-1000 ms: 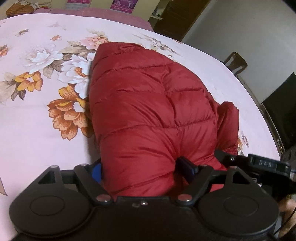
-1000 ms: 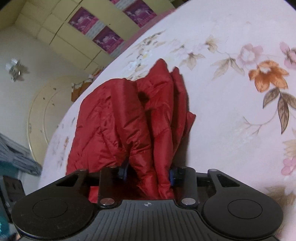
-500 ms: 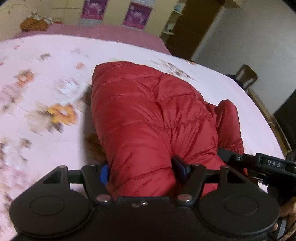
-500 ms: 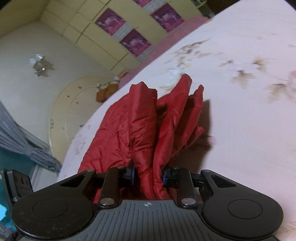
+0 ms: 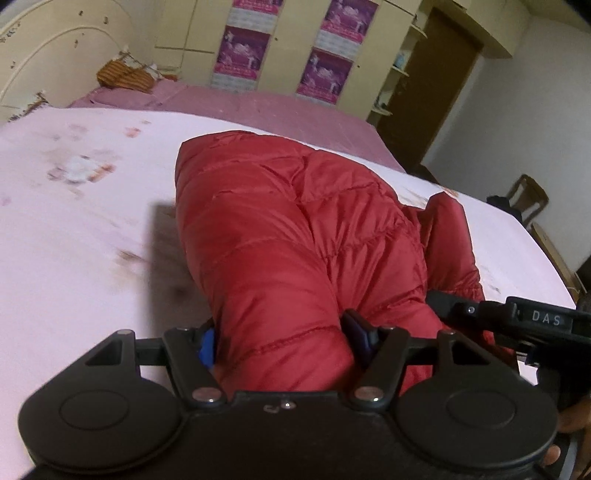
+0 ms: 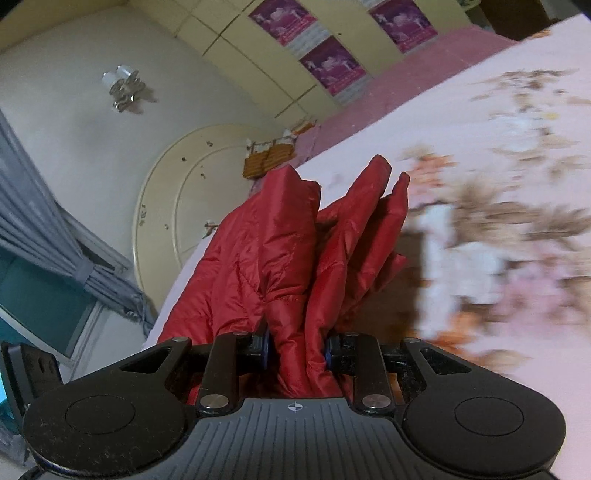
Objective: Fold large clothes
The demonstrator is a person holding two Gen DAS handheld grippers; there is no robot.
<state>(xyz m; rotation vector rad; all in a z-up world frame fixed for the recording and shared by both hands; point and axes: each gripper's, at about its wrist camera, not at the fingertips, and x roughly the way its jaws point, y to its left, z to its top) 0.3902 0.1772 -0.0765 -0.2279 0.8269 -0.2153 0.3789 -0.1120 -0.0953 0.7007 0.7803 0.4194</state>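
1. I see my left gripper (image 5: 284, 341) at the bottom of the left wrist view. Its jaws are squeezed onto a thick, puffy fold of the red puffer jacket (image 5: 295, 236).
2. From those jaws the jacket runs toward 12 o'clock across the bed sheet (image 5: 74, 240), which is pink with flowers. A dark shadow lies on the sheet at 9 o'clock from the jacket.
3. A small lump of the same jacket sticks out at 3 o'clock from the big part.
4. My right gripper (image 6: 297, 349) sits at the bottom of the right wrist view. Its jaws are clamped tight on a bunch of thin jacket (image 6: 280, 251) folds.
5. In that view the folds stand up like fingers toward 12 o'clock, and the bed sheet (image 6: 498, 221) is at 3 o'clock, all blurry.
6. In the left wrist view the black body of the right gripper (image 5: 532, 321) shows at 4 o'clock, just beside the jacket.
7. Far off at 12 o'clock are cupboard doors (image 5: 195, 33) with purple posters (image 5: 242, 55).
8. A round cream headboard (image 6: 173, 206) is at 10 o'clock in the right wrist view, with a gray curtain (image 6: 55, 240) at 9 o'clock.
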